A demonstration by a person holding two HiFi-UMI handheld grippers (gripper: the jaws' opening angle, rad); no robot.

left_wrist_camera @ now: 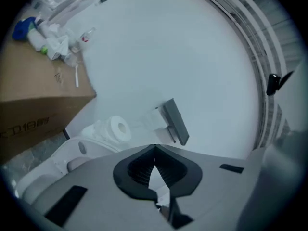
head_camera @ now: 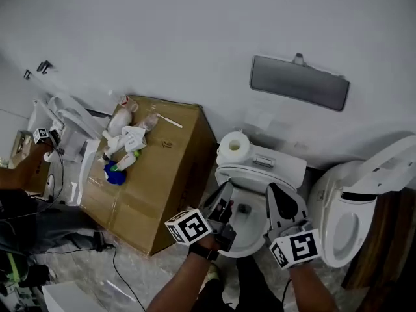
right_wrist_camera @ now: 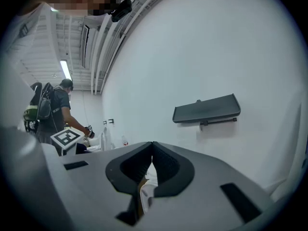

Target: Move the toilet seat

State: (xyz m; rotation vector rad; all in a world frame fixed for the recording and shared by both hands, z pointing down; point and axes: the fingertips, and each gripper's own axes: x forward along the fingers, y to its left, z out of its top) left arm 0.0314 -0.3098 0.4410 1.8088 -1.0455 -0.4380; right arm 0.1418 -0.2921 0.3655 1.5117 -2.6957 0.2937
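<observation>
Both grippers are up over the middle toilet (head_camera: 276, 166), pointing about level at the wall, not down at the bowl. L gripper (head_camera: 226, 191): jaws pressed together, nothing betw. them. R gripper (head_camera: 274, 192): same, tips meeting, empty.

The seat (head_camera: 255, 240) is below them. It looks to be lying down on the bowl, but the grippers cover a good part of it, so I can't be sure. Neither tool is touching it.

Roll (head_camera: 234, 147) sits on the tank. Box (head_camera: 156, 181) w/ bottles stands to the left, a 2nd toilet (head_camera: 344, 221) w/ its lid up to the right, and a grey shelf (head_camera: 299, 82) is on the wall above.

Step, as I read it: no hold on the seat at this point, so the person is either lining up or in betw. grips.

Next move, prob.: open one pair of jaws, tip it down and drop to the front edge of the seat. Clamp the rim only, then swing it on its hinge toward the tank. Needs care near the roll at the back, and the other gripper should stay clear of the arc.
</observation>
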